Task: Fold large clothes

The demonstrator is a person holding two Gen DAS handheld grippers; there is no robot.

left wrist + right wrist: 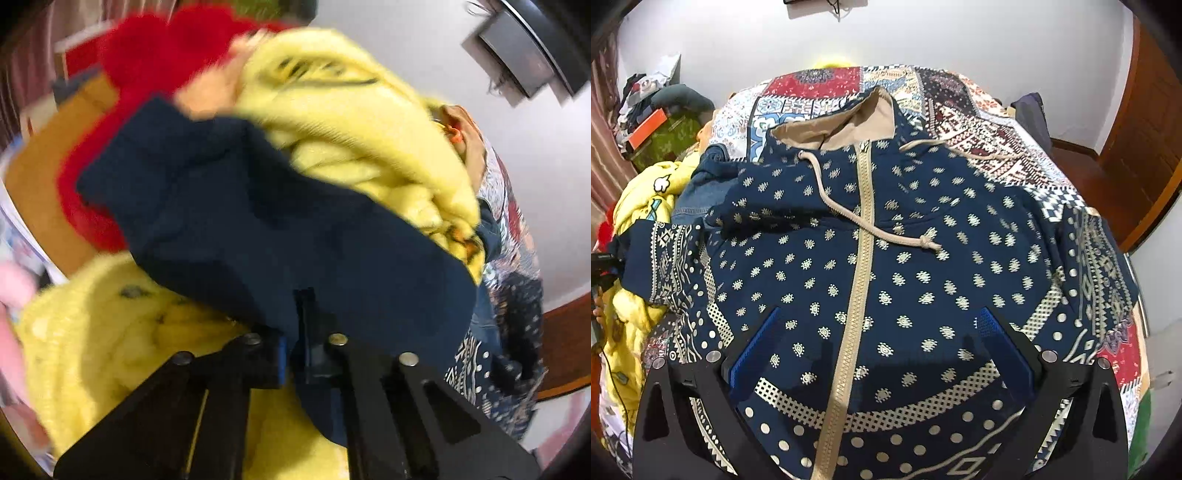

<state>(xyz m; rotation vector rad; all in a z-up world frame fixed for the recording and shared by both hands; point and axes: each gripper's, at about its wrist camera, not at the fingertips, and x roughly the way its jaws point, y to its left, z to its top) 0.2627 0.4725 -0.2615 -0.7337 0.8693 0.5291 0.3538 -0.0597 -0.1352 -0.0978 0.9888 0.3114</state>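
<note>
A navy zip hoodie [905, 280] with cream dots, a tan zipper and a tan hood lining lies face up on the bed. My right gripper [879, 332] is open above its lower front, blue pads on either side of the zipper. The hoodie's left sleeve [668, 258] is pulled out to the left, where my left gripper shows at the frame edge [604, 266]. In the left wrist view, my left gripper [295, 332] is shut on the sleeve's dark blue fabric [258, 221], which fills the middle of the blurred view.
A patchwork bedspread [960, 96] covers the bed. A yellow knit garment [642, 206] and other clothes are piled left of the hoodie; the yellow one [332, 122] and a red fuzzy one [155, 59] show in the left wrist view. A wooden door [1145, 129] is at right.
</note>
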